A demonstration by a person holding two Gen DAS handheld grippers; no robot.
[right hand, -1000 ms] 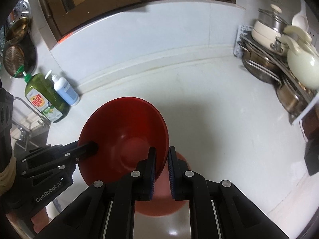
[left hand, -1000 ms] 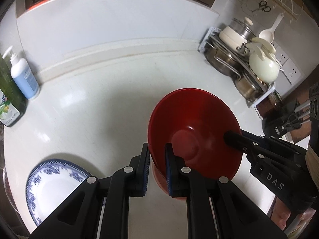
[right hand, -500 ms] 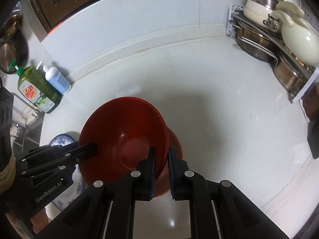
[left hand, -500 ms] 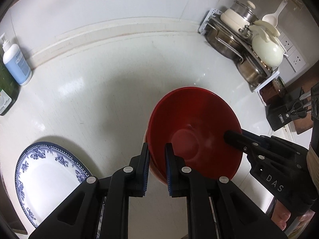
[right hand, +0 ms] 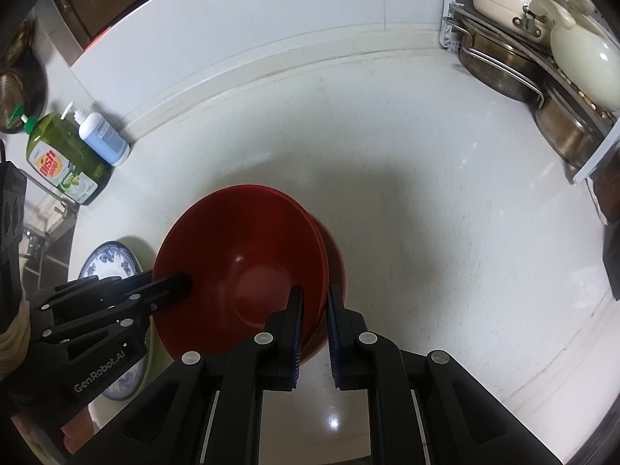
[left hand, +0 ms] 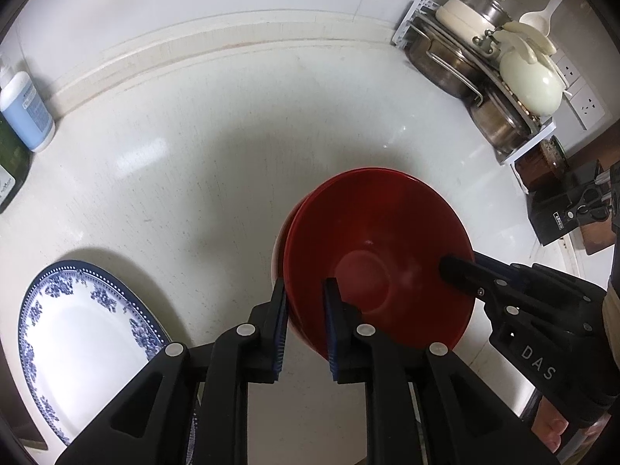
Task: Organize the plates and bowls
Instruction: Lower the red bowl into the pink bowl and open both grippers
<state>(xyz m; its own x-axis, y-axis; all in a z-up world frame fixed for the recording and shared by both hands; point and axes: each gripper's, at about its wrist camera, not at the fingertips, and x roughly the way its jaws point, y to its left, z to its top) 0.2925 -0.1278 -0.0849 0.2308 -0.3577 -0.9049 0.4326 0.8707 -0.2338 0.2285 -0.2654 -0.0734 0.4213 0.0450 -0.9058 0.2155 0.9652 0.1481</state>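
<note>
My left fingers (left hand: 304, 302) and my right fingers (right hand: 312, 308) are almost closed, each pinching one side of the rim of the top red bowl (left hand: 381, 255). From the left camera the rim goes between my two blue pads on the bowl's left side, with one pad outside the wall and one inside. From the right camera it is the same on the bowl's right side. A second red bowl (right hand: 335, 252) sits under the top one, and I can only see a thin edge of it peeking out. I cannot tell if the top bowl rests fully in it or is a little above it. Both bowls are on the white tabletop (left hand: 217, 147), about in the middle. A blue and white plate (left hand: 77, 333) lies to the left of the bowls, apart from them. Its near edge is cut off by my left fingers in one view and partly hidden behind them in the other. A blue bottle (right hand: 102, 137) and a green soap bottle (right hand: 62, 157) stand at the back left by the wall. Pots on a rack (left hand: 492, 73) are at the back right, partly cut off at the edge of the picture.
</note>
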